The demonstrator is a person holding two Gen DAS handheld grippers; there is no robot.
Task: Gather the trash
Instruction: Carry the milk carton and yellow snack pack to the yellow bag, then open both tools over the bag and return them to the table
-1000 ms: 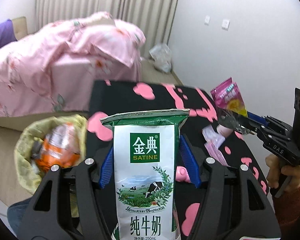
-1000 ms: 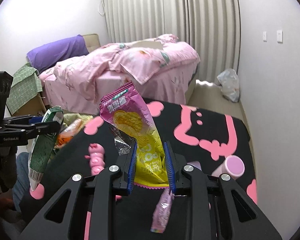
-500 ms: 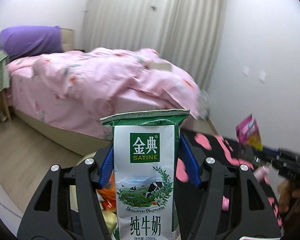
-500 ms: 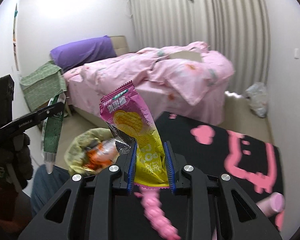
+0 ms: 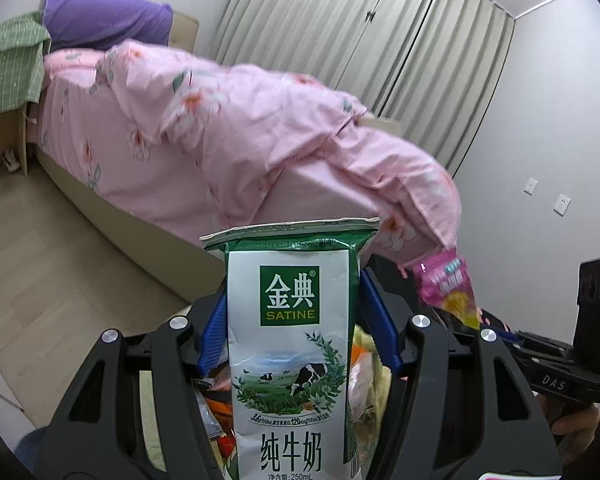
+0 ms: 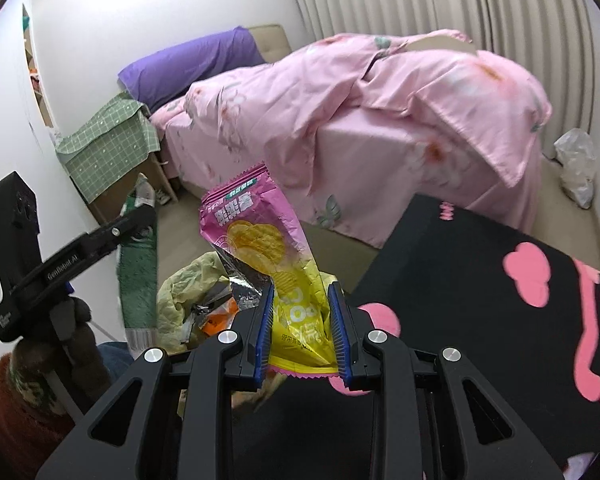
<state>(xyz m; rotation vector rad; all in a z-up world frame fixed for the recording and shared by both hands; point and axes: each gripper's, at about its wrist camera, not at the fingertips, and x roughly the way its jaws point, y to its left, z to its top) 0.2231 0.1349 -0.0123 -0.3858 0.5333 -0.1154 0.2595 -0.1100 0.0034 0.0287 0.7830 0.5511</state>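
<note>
My left gripper (image 5: 292,320) is shut on a green and white milk carton (image 5: 288,344), which stands upright between the blue pads. In the right wrist view the same carton (image 6: 138,280) hangs at the left from the left gripper (image 6: 140,220). My right gripper (image 6: 300,320) is shut on a pink and yellow chip bag (image 6: 268,248); the bag (image 5: 448,288) also shows at the right of the left wrist view. A yellowish trash bag (image 6: 192,284) with wrappers inside sits open just below and behind both held items, partly hidden by the fingers.
A bed with a pink quilt (image 6: 360,92) and purple pillow (image 6: 192,64) fills the background. A black table with pink shapes (image 6: 500,280) lies at the right. A green-cloth box (image 6: 108,148) stands by the wall, a white plastic bag (image 6: 576,164) by the curtain.
Both grippers have swung left, away from the black table and over the open trash bag, each still gripping its item. The left view has rolled and now faces the bed.
</note>
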